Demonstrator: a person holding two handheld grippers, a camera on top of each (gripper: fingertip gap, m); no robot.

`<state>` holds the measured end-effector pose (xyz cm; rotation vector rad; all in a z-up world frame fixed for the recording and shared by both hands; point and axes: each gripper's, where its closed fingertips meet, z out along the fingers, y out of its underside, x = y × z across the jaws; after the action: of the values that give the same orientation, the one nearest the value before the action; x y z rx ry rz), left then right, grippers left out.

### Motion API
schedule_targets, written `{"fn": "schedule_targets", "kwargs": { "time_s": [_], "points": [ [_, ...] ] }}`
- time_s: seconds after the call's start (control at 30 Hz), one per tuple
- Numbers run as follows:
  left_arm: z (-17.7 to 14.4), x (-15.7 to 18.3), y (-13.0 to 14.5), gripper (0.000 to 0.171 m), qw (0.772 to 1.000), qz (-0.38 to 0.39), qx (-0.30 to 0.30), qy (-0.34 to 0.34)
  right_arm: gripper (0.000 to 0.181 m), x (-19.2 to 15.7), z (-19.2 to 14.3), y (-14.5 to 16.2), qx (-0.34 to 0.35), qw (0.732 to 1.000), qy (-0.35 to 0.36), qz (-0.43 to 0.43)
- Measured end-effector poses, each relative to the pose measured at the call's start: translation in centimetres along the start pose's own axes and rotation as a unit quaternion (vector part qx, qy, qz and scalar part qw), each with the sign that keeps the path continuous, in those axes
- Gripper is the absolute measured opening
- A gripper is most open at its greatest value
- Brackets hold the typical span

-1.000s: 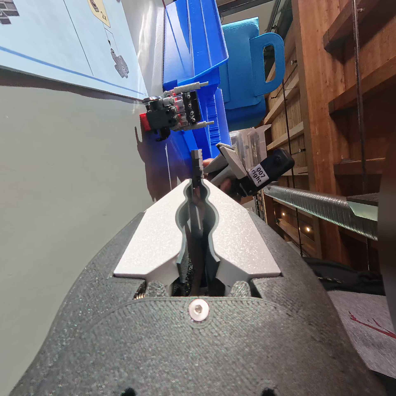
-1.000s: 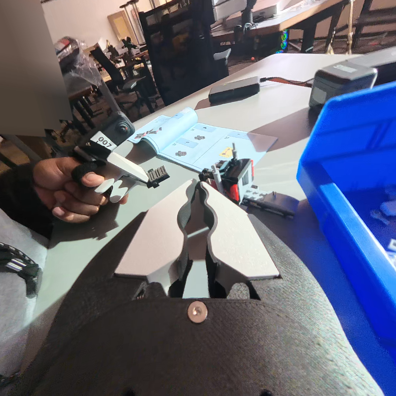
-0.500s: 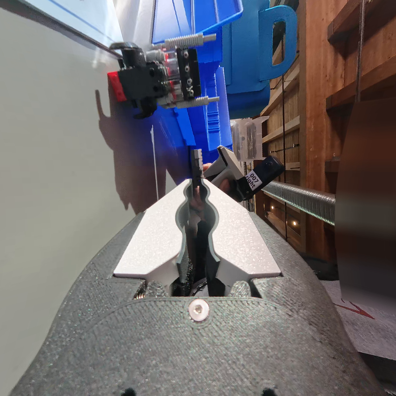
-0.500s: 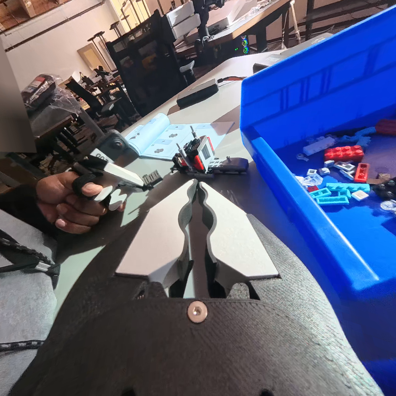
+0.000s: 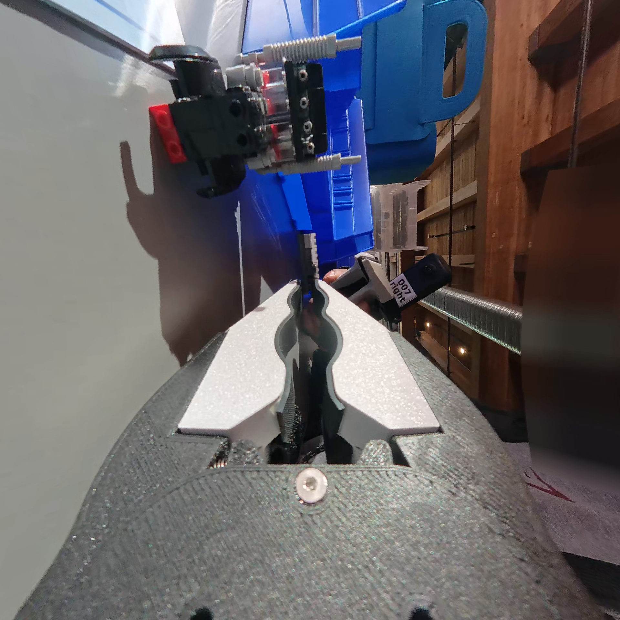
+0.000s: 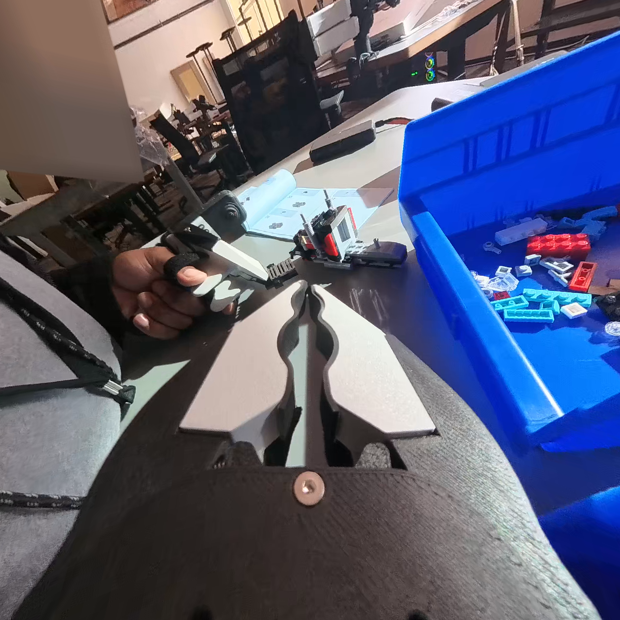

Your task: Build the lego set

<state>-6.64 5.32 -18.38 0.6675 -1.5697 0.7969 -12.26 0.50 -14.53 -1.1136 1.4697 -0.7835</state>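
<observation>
Left gripper [image 5: 307, 285]: matte silver fingers pinch a thin ribbed grey-black grille piece [image 5: 309, 256], edge-on at the tips. Right gripper [image 6: 308, 288]: fingers pressed together, empty. Blocky red-black-white truck model [image 6: 330, 240] sits on the smooth grey bench [image 6: 339, 174] at 12 o'clock, beside the glossy blue bin [image 6: 469, 318] of loose bricks [image 6: 557, 245] at 2 o'clock.

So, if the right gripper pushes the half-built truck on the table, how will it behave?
The truck looks light and sits on smooth table, so it probably slides. Its thin upright pins may snap off. Its long flat base likely resists tipping.
</observation>
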Motion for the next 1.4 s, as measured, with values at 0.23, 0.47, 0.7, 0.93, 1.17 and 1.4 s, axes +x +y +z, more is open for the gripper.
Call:
{"fn": "schedule_targets", "kwargs": {
  "time_s": [0.23, 0.47, 0.7, 0.93, 1.17, 1.4],
  "points": [
    [0.2, 0.1, 0.3, 0.006, 1.000, -0.002, -0.016, 0.006, 0.002, 0.2, -0.6, -0.4, 0.014, 1.000, 0.007, 0.007],
    [0.3, -0.2, 0.2, 0.006, 1.000, -0.002, -0.012, -0.005, 0.002, 0.5, -0.7, -0.5, 0.011, 1.000, 0.004, 0.013],
    [0.4, -0.4, 0.1, 0.006, 1.000, 0.003, -0.008, -0.016, 0.003, 0.3, -1.1, -0.8, 0.028, 0.999, -0.009, 0.022],
    [0.3, -0.2, 0.1, 0.006, 1.000, 0.001, -0.008, -0.007, 0.016, -1.5, -3.9, -5.1, -0.015, 0.996, -0.039, -0.077],
    [0.2, 0.7, 0.5, 0.006, 1.000, 0.006, -0.020, 0.022, 0.024, 6.3, -4.3, -11.1, -0.213, 0.930, 0.005, -0.299],
    [0.0, 0.9, 0.2, 0.006, 0.999, 0.000, -0.013, 0.033, 0.020, 10.6, 3.6, -4.8, -0.391, 0.815, -0.155, -0.399]
  ]
}}
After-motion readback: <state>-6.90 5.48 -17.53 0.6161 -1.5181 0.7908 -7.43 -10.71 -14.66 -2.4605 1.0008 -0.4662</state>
